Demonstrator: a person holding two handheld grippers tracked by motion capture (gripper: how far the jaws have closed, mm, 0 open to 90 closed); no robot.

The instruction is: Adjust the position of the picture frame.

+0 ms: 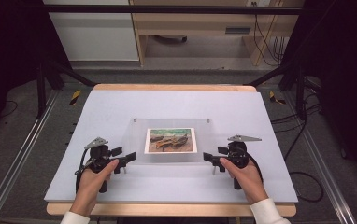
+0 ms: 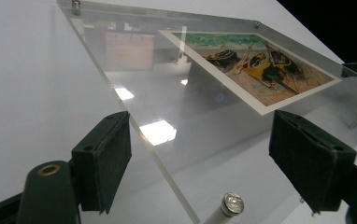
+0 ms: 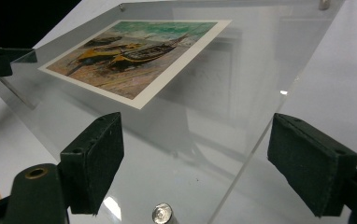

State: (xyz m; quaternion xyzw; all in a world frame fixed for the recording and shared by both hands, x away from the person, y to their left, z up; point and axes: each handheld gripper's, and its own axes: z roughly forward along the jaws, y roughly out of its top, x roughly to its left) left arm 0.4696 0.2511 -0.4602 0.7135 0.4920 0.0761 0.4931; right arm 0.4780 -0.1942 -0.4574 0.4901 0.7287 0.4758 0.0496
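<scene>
Clear acrylic frame (image 1: 169, 140) lies flat on bench (image 1: 120, 107), long axis left-right, between left tool (image 1: 129, 157) and right tool (image 1: 208, 157); both wide, gripping nothing, equally near.

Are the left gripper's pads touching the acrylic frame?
Apart. The left gripper view shows both pads standing clear of the acrylic frame's edge, jaws wide.
</scene>
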